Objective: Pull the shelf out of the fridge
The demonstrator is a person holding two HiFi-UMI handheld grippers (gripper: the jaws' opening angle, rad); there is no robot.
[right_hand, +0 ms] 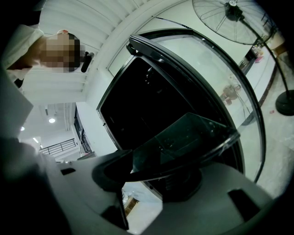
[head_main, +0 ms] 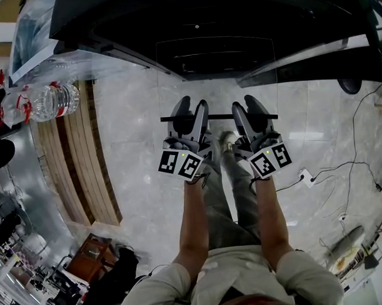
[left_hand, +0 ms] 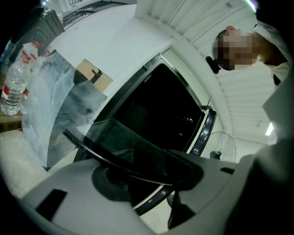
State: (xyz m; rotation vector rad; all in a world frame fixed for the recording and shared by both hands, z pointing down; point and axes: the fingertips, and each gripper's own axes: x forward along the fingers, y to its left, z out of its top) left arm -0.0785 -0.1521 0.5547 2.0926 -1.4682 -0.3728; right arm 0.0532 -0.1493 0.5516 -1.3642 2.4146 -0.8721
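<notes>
The shelf is a clear glass pane with a black front bar, held level in front of the dark open fridge. My left gripper is shut on the left part of that bar, and my right gripper is shut on the right part. In the left gripper view the shelf lies across the jaws of the left gripper, edge clamped. The right gripper view shows the same: the shelf runs between the jaws of the right gripper. The pane's far edge reaches toward the fridge opening.
Water bottles and a slatted wooden bench lie to the left. Cables and a power strip cross the marble floor on the right, near a fan base. The person's shoes stand under the shelf. The fridge door is open.
</notes>
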